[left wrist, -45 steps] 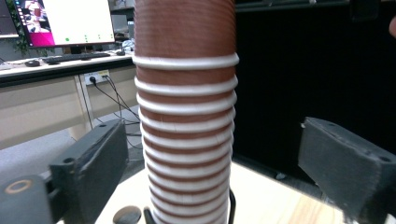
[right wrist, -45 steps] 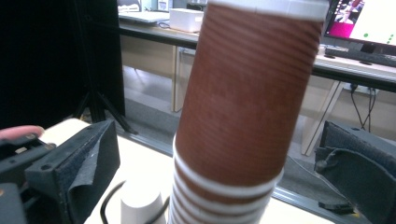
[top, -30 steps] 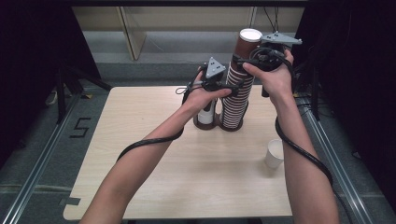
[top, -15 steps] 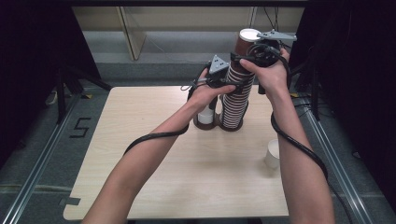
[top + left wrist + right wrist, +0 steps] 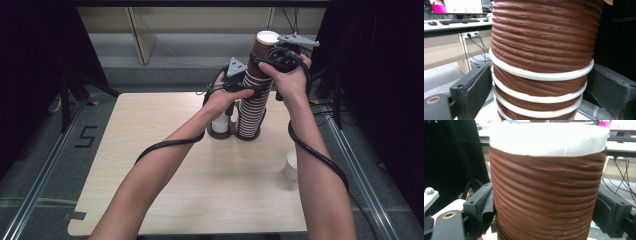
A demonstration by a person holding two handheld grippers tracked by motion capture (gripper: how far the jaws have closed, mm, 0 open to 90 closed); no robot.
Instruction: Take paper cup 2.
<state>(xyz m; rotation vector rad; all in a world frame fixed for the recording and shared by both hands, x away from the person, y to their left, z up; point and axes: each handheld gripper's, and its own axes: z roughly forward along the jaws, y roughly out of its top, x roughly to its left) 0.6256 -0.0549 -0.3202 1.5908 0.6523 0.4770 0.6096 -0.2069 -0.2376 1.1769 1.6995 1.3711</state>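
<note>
A tall stack of upside-down brown ribbed paper cups [image 5: 251, 110] stands at the table's far middle. My left gripper [image 5: 248, 92] is shut on the stack partway up; in the left gripper view both black jaws press the white-rimmed cups [image 5: 541, 50]. My right gripper [image 5: 267, 61] is at the topmost cup [image 5: 262, 47]. Its jaws have just been closing, and in the right gripper view the pads [image 5: 487, 207] touch both sides of that cup [image 5: 546, 190].
A white cup [image 5: 220, 123] sits on a brown base just left of the stack. Another small white cup [image 5: 291, 165] stands near the table's right edge [image 5: 300, 200]. Black cables trail along both forearms.
Both hands have stayed at the stack with barely any shift. The stack and the white cups are where they were.
</note>
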